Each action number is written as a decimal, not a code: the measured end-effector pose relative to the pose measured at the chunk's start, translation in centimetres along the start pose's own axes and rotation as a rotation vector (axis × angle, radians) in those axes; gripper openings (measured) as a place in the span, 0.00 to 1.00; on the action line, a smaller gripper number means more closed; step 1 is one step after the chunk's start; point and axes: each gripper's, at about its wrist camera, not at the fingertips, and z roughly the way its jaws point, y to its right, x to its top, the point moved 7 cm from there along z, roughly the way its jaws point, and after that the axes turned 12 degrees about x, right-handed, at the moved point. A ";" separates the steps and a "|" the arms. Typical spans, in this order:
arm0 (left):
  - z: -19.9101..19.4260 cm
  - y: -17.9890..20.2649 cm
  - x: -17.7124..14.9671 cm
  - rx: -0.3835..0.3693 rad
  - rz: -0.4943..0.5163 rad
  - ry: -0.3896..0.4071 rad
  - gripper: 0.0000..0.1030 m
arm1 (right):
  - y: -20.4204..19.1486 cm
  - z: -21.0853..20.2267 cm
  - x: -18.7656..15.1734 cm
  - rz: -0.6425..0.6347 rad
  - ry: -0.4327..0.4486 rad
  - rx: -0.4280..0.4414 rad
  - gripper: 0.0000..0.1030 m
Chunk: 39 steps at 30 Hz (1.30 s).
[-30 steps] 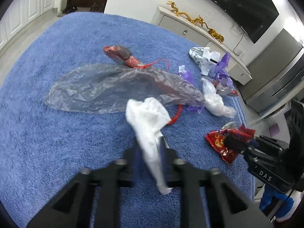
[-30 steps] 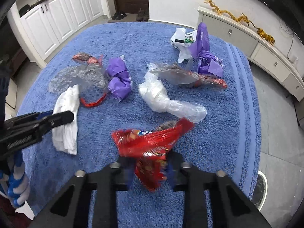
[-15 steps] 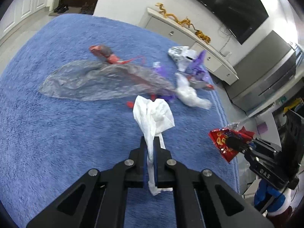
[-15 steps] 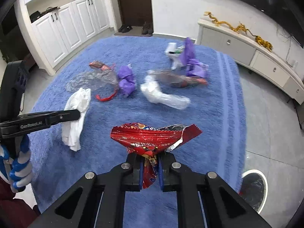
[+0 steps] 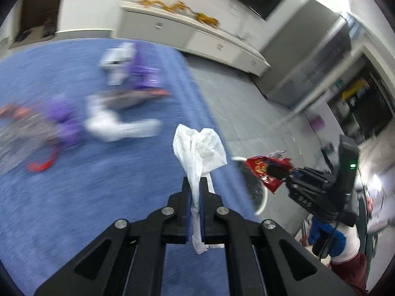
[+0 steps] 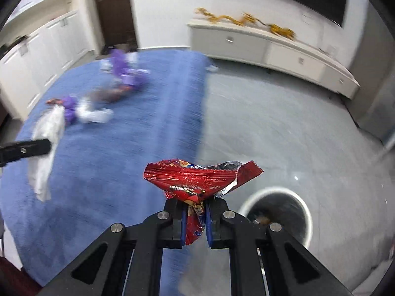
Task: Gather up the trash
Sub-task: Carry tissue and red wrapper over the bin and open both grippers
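Clamping a crumpled white tissue (image 5: 200, 148), the left hand-held gripper (image 5: 195, 192) has its jaws clenched on the tissue's twisted middle; the bunched top sticks up past the fingertips and a thin tail hangs down behind them. It is lifted off the blue rug (image 5: 98, 185), above the rug's right edge. Right hand-held gripper (image 6: 195, 212) is clenched on a red foil snack wrapper (image 6: 197, 180), pinched at its lower part, the torn silver-lined top fanning out wide above the pads. Wrapper sits in the air over grey tiled floor (image 6: 284, 123), just off the rug's right edge. A round white-rimmed trash bin (image 6: 303, 207) stands on the floor, just beside the gripper to its lower right (some scraps inside, too blurred to name). In the left wrist view the wrapper is right at the bin's rim.

Left on the rug, all motion-blurred:
- clear/white plastic bag (image 5: 118, 125) near the middle
- purple wrappers (image 5: 64, 118) beside it
- second purple clump (image 5: 143, 76) with a white carton-like item (image 5: 116, 59) toward the far edge
- red strip (image 5: 42, 162) at the left side
- dark wrapper (image 5: 128, 98) between the bag and the far purple clump

A blue-and-white gloved hand (image 5: 328, 234) grips the right gripper's handle. White sideboard (image 6: 266, 49) against the far wall, gold ornament (image 6: 246, 22) on top.
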 end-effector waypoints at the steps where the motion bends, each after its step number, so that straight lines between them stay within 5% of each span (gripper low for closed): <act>1: 0.9 1.7 0.3 -0.010 0.025 -0.014 0.05 | 1.5 0.0 -0.7 0.025 -0.009 -0.016 0.11; 12: 14.8 18.0 0.8 -0.029 0.208 -0.235 0.05 | 16.1 3.0 -8.2 0.249 -0.163 -0.127 0.11; 22: 26.7 23.3 -0.1 0.055 0.210 -0.399 0.06 | 22.9 7.4 -11.9 0.425 -0.205 -0.110 0.13; 27: 29.9 24.1 -1.8 0.034 0.202 -0.462 0.08 | 24.5 9.0 -13.1 0.462 -0.234 -0.131 0.34; 28: 30.5 24.3 -2.0 0.030 0.199 -0.474 0.12 | 24.9 9.0 -13.4 0.469 -0.235 -0.135 0.36; 31: 31.3 24.0 -2.2 0.026 0.187 -0.484 0.50 | 25.2 9.1 -13.9 0.479 -0.244 -0.146 0.37; 39: 29.8 23.6 -1.3 -0.009 0.167 -0.434 0.51 | 25.2 8.6 -13.7 0.486 -0.242 -0.161 0.42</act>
